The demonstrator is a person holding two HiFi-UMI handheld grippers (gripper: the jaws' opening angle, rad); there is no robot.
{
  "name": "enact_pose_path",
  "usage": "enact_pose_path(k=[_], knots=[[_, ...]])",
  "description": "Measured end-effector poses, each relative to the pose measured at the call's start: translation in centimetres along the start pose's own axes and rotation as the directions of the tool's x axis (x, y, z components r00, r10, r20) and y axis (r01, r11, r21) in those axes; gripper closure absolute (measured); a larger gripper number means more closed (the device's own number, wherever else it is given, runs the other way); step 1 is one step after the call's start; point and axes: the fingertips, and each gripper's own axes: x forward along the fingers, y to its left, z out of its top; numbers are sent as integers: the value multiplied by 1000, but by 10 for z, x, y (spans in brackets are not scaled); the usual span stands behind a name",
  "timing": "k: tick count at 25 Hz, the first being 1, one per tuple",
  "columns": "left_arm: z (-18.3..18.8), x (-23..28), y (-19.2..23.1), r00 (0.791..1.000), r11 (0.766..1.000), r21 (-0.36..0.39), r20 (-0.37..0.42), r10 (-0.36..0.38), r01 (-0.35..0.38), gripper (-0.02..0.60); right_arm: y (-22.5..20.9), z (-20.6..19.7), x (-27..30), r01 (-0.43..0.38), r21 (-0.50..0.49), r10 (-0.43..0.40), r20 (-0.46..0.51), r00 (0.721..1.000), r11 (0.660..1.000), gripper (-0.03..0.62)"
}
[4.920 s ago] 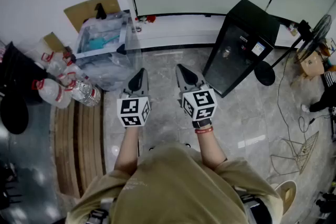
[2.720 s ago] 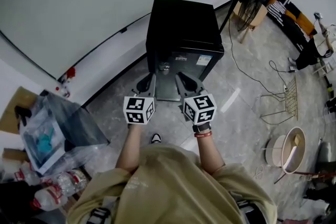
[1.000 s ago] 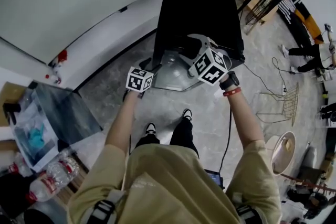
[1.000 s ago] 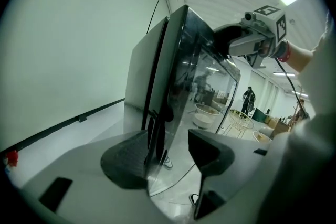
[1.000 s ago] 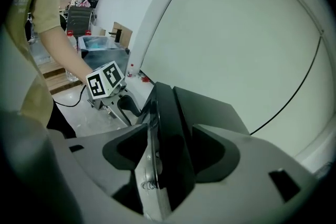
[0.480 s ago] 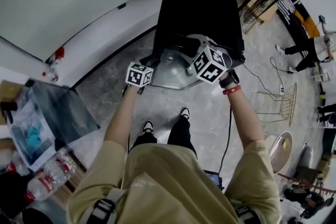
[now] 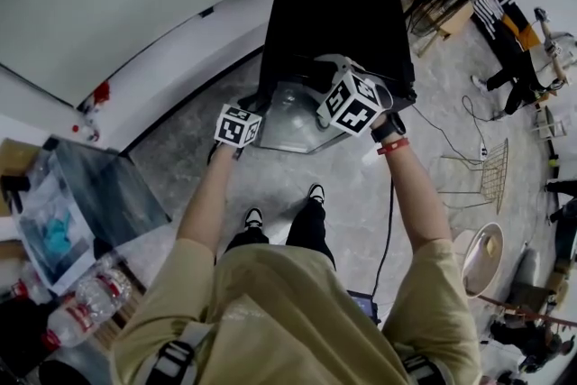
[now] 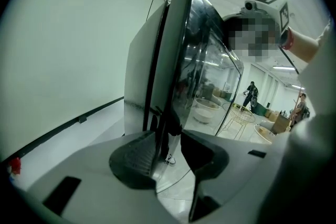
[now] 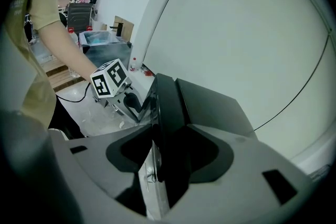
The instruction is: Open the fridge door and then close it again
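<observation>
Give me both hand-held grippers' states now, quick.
Left hand-held gripper: jaws closing around the fridge door edge, not yet clamped.
Right hand-held gripper: jaws closing, pads pressing the fridge door's edge.

In the head view the marker cube (image 7: 239, 126) covers the jaws of my left tool (image 8: 169, 150), which are closing with the fridge door (image 8: 207, 68) edge between them. The right tool (image 9: 157, 155) is closing round the door's top corner; whether its pads touch I can't tell (black on black). Reflections on the glass hide the fridge (image 7: 334, 13) interior
</observation>
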Motion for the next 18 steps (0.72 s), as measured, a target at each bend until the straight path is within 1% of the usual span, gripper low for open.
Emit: enact_pose_path(k=[4, 7, 12, 18], knots=[[0, -1, -1, 1000, 1000, 5, 5, 5, -5, 419, 2, -1, -1, 3, 3, -3, 23, 1000, 1000, 373], [1, -1, -1, 1000, 1000, 10, 11, 11, -11, 420, 3, -1, -2, -12, -10, 13, 6, 1000, 1000, 376], [-1, -4, -2, 1000, 1000, 9, 0, 25, -25, 423, 4, 0, -2, -20, -14, 20, 12, 1000, 1000, 382], [-1, -2, -3, 999, 999, 12, -14, 43, -43, 423, 5, -2, -4, -45, -21, 44, -6, 999, 999, 387]])
